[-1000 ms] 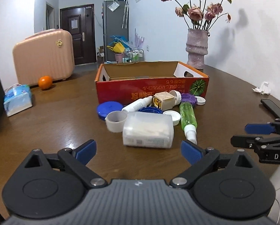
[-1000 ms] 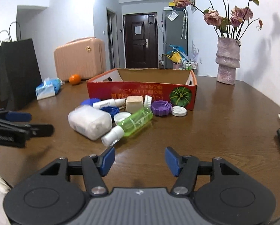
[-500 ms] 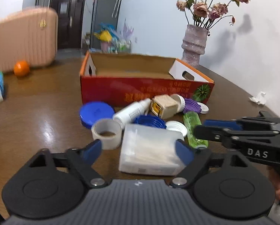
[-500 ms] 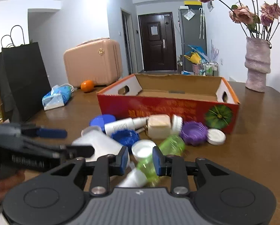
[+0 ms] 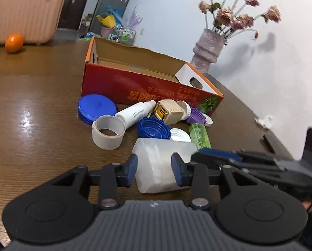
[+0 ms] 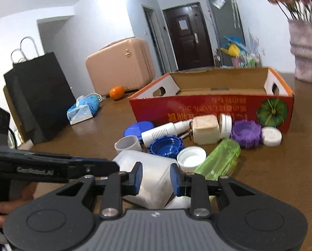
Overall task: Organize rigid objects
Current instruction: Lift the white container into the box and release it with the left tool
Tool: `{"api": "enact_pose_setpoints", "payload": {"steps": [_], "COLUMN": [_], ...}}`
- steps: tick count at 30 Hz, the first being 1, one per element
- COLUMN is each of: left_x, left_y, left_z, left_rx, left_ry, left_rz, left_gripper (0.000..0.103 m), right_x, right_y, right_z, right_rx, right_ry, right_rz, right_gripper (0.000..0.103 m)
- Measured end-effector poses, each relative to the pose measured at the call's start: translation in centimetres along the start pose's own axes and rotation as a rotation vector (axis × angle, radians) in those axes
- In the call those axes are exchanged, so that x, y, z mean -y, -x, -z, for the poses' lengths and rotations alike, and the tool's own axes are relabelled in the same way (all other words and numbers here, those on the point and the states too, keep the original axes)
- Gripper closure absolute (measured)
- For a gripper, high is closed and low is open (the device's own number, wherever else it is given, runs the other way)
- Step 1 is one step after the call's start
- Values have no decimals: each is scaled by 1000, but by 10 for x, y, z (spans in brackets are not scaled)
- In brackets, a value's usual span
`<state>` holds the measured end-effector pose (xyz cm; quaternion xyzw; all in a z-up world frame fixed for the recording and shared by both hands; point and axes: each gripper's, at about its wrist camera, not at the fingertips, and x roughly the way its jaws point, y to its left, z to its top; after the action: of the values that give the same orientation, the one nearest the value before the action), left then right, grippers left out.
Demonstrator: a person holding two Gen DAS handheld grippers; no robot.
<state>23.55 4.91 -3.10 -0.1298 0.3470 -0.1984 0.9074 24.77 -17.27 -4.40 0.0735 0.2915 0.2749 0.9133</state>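
Observation:
A translucent white plastic box (image 5: pixel 158 163) lies on the brown table in front of an open red cardboard box (image 5: pixel 147 83). My left gripper (image 5: pixel 154 172) is closed on the plastic box, one pad on each side. My right gripper (image 6: pixel 156 176) is also closed on the same plastic box (image 6: pixel 153 177) from the other side. A green bottle (image 6: pixel 218 159), a white bottle (image 6: pixel 162 132), a beige cube (image 6: pixel 205 128), and blue (image 6: pixel 165 146), purple (image 6: pixel 247 132) and white (image 6: pixel 190 159) caps lie between the two boxes.
A white ring cup (image 5: pixel 107 131) and blue lid (image 5: pixel 97 106) lie left of the pile. A flower vase (image 5: pixel 208 48), an orange (image 5: pixel 14 42), a pink suitcase (image 6: pixel 120 64), a black bag (image 6: pixel 38 96), a tissue pack (image 6: pixel 83 108) and a crumpled paper (image 5: pixel 264 121) stand around.
Both grippers moved forward to the plastic box and closed on it from opposite sides. The right gripper shifted left off the green bottle.

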Motion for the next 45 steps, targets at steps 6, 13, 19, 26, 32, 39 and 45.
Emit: {"api": "enact_pose_setpoints", "payload": {"steps": [6, 13, 19, 26, 32, 39, 45], "left_x": [0, 22, 44, 38, -8, -37, -31], "left_y": [5, 33, 36, -26, -122, -229, -224], "left_z": [6, 11, -43, -147, -223, -258, -255], "left_rx": [3, 67, 164, 175, 55, -164, -131], "left_ry": [73, 67, -31, -78, -18, 41, -23], "left_rz": [22, 16, 2, -24, -16, -65, -104], "left_gripper": [73, 75, 75, 76, 73, 73, 73], "right_x": [2, -13, -9, 28, 95, 160, 161], "right_y": [3, 38, 51, -1, -91, -188, -199], "right_z": [3, 6, -34, -117, -188, -221, -220], "right_rx": [-19, 56, 147, 238, 122, -69, -86], "right_ry": [-92, -72, -59, -63, -156, -267, -203], "right_rz": [-22, 0, 0, 59, 64, 147, 198], "right_gripper": [77, 91, 91, 91, 90, 88, 81]}}
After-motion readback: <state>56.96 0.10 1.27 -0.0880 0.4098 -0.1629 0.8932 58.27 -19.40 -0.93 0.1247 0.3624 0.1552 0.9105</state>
